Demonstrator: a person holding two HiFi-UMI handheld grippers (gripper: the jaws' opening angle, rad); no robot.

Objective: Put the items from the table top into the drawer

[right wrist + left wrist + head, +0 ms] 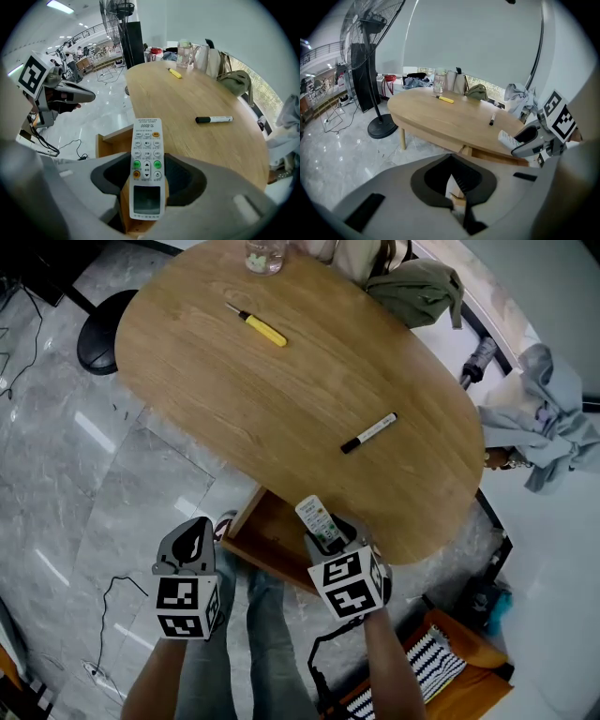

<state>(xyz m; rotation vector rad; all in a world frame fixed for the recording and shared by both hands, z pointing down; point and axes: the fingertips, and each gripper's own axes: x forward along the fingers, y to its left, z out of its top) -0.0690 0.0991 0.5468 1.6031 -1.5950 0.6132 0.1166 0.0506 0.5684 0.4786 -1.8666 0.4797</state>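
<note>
My right gripper (146, 180) is shut on a white remote control (146, 150) that sticks out past its jaws. In the head view the remote (317, 517) hangs over the open wooden drawer (267, 542) under the table's near edge. My left gripper (197, 535) hovers left of the drawer over the floor, its jaws shut and empty (457, 190). A black marker (368, 432) lies on the oval wooden table (281, 399), and a yellow-handled screwdriver (261, 329) lies farther back.
A glass jar (264, 254) and a green bag (417, 287) sit at the table's far edge. A fan base (98, 334) stands on the floor at left. Crumpled cloth (553, 418) lies at right, an orange crate (450, 662) near my legs.
</note>
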